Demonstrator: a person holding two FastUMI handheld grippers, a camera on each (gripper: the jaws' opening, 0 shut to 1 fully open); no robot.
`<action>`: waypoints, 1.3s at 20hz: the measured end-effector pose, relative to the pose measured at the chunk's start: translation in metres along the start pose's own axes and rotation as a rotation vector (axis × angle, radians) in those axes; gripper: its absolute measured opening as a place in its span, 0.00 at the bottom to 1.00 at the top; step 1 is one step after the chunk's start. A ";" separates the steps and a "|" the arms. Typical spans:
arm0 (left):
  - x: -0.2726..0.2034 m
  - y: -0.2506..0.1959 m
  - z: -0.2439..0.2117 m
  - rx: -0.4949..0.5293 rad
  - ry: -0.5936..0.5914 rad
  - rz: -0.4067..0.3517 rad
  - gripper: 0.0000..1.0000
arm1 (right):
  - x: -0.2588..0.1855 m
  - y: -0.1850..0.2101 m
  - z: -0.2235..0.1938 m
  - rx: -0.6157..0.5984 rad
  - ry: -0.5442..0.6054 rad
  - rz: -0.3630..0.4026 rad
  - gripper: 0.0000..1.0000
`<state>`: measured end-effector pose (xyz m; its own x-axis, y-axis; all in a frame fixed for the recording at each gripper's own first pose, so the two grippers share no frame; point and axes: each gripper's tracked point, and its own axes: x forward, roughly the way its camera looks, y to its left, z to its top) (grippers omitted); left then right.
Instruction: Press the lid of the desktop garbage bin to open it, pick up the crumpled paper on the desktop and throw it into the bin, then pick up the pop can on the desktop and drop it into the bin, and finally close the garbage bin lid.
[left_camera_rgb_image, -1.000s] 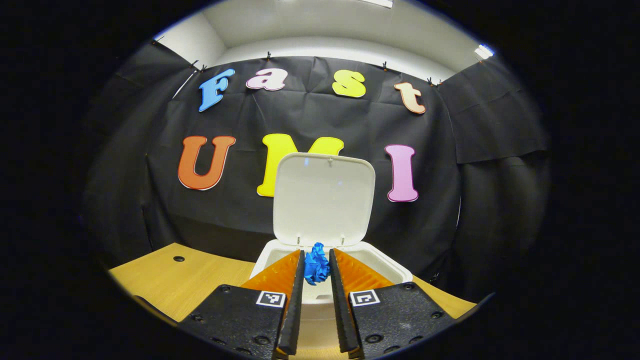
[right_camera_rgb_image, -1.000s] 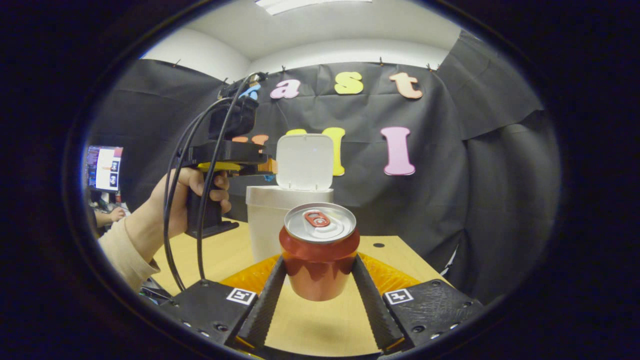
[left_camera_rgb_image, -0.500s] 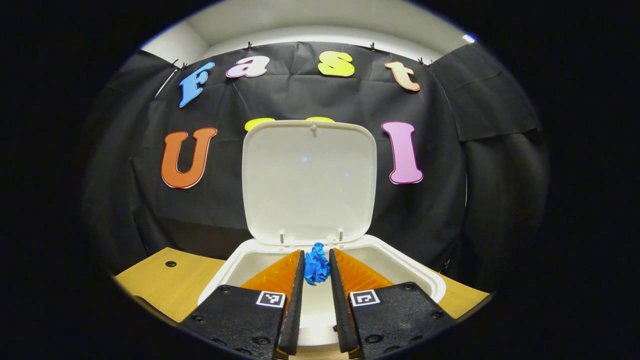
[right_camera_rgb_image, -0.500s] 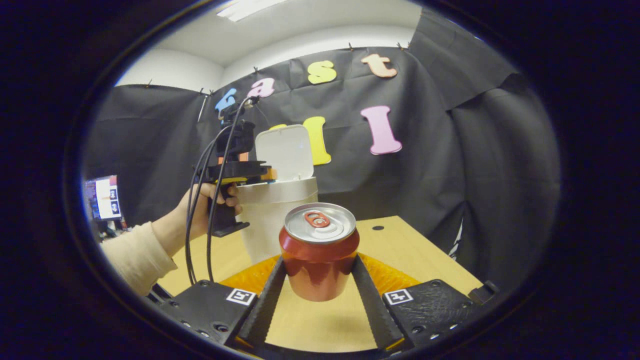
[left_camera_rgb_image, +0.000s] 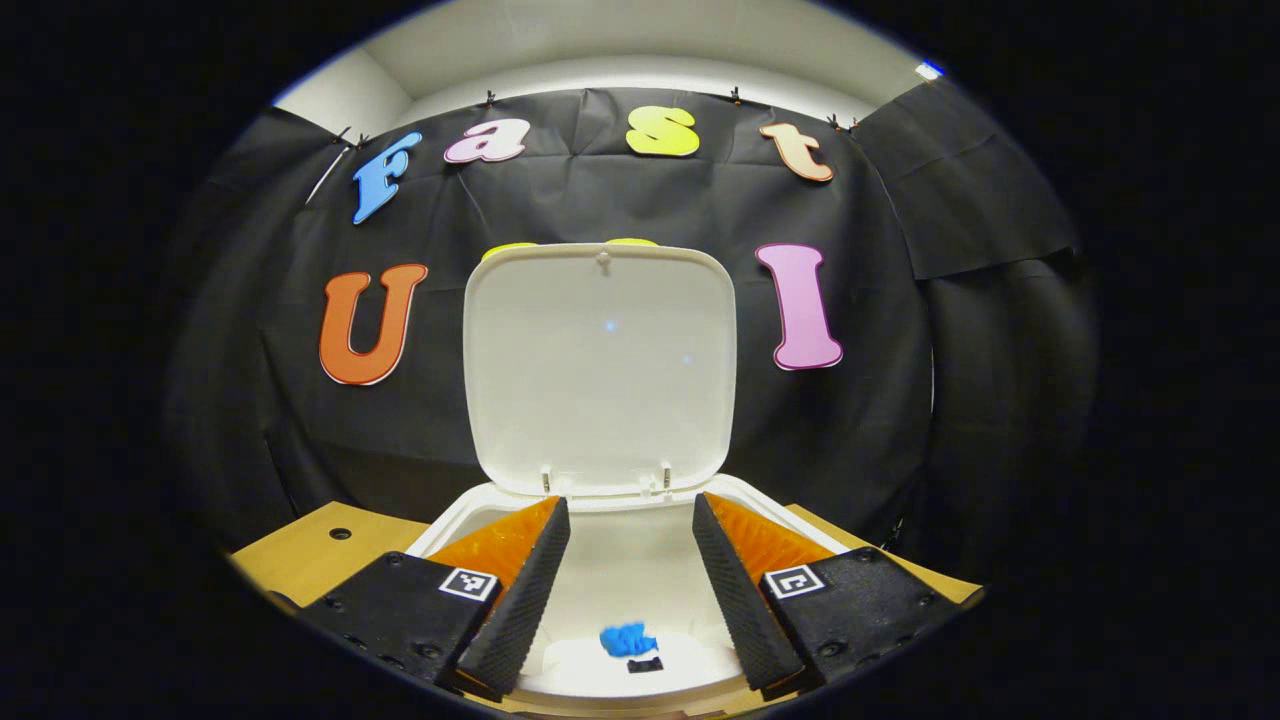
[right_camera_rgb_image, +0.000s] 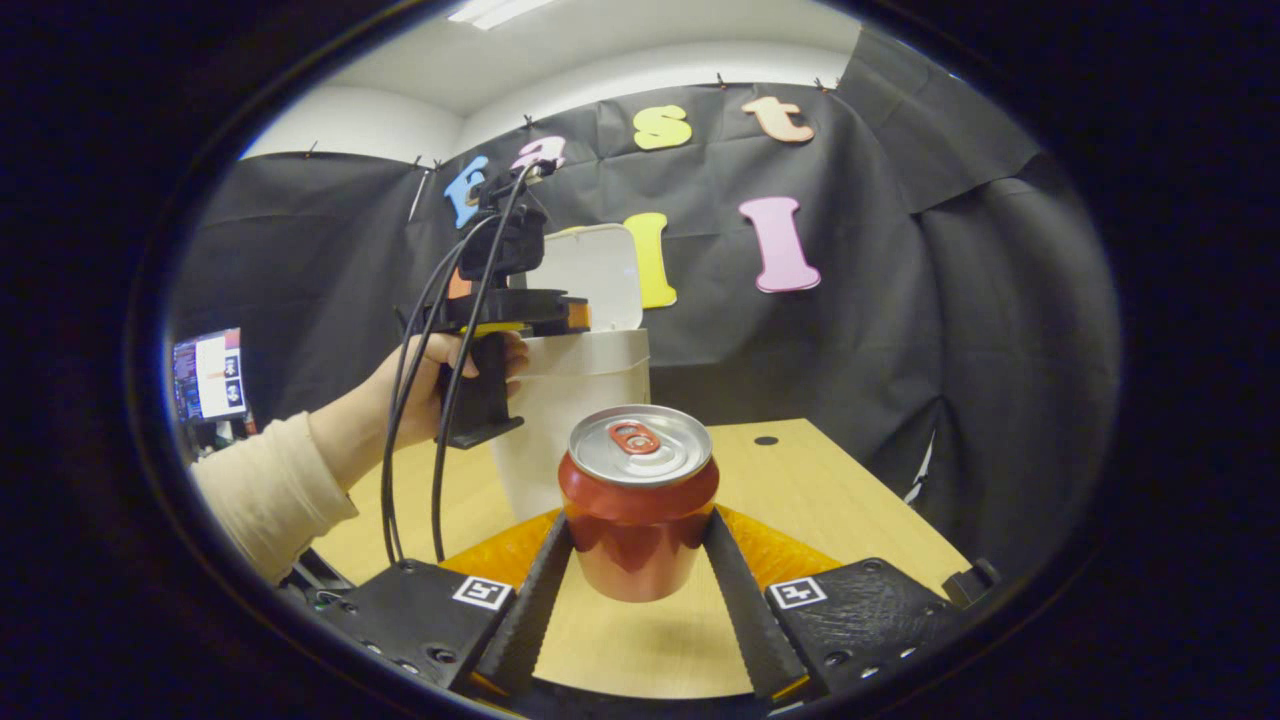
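In the left gripper view the white bin (left_camera_rgb_image: 800, 525) stands with its lid (left_camera_rgb_image: 600, 370) tilted up and back. The blue crumpled paper (left_camera_rgb_image: 626, 640) lies on the bin's floor. My left gripper (left_camera_rgb_image: 630, 515) hangs open over the bin's mouth, nothing between its fingers. In the right gripper view my right gripper (right_camera_rgb_image: 638, 530) is shut on the red pop can (right_camera_rgb_image: 638, 505), which is upright and held above the wooden desk (right_camera_rgb_image: 820, 490). Beyond the can, a hand holds the left gripper (right_camera_rgb_image: 575, 315) at the rim of the bin (right_camera_rgb_image: 575, 420).
The wooden desk (left_camera_rgb_image: 310, 545) has a small round hole at its back left and another (right_camera_rgb_image: 766, 440) to the right of the bin. A monitor (right_camera_rgb_image: 208, 375) glows at the far left of the right gripper view.
My left gripper has opened and the blue paper has dropped from its fingers to the bin's floor. The right gripper keeps its hold on the can and has shifted slightly.
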<state>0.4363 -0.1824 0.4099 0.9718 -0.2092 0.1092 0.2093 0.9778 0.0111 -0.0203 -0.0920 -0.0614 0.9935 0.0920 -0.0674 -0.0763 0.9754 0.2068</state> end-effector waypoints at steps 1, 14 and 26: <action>-0.002 0.003 0.000 -0.002 0.000 0.011 0.86 | 0.000 0.000 0.000 -0.005 -0.004 -0.003 0.78; -0.118 0.052 0.048 0.020 -0.247 0.167 0.98 | 0.002 -0.012 0.007 -0.026 -0.048 -0.111 0.78; -0.230 0.087 -0.003 0.095 -0.177 0.115 0.98 | -0.005 0.037 0.034 -0.115 -0.107 -0.149 0.78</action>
<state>0.2312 -0.0496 0.3822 0.9526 -0.0989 0.2878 0.0787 0.9936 0.0807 -0.0256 -0.0634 -0.0200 0.9974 -0.0705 0.0169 0.0687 0.9937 0.0888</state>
